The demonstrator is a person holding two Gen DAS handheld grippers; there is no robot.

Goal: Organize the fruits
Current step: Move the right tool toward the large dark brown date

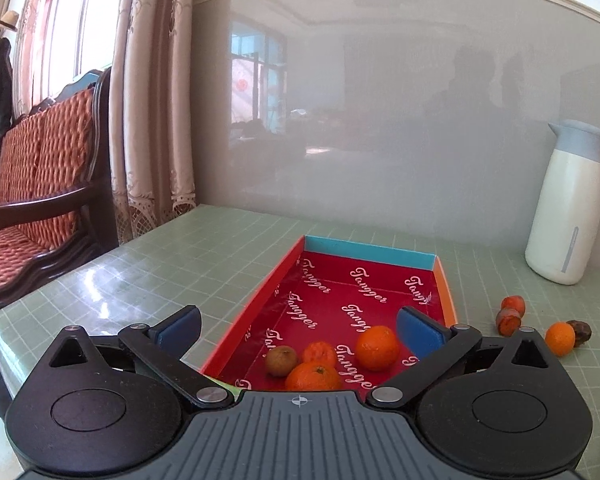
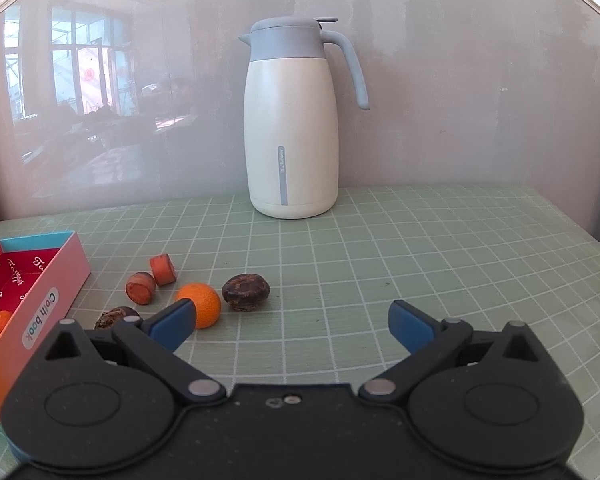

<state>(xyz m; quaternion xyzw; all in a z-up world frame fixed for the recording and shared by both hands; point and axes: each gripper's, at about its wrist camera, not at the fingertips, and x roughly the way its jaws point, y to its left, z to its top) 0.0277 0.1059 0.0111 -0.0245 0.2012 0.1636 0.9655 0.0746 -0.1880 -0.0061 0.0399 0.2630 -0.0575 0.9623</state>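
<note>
Green grid table [image 2: 420, 248], white thermos jug [image 2: 294, 136] at the back. Red box [image 1: 380, 252] holding three oranges [image 1: 377, 348] plus a brownish fruit [image 1: 281, 361]. Left gripper [image 1: 300, 326] wide open above them, empty. Right gripper [image 2: 290, 322] spread wide too, nothing gripped, loose orange [image 2: 202, 304] just beside its finger.

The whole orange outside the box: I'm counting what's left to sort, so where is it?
In the right wrist view the orange lies on the green mat, right of the box, beside a dark brown fruit and two cut pieces.
</note>
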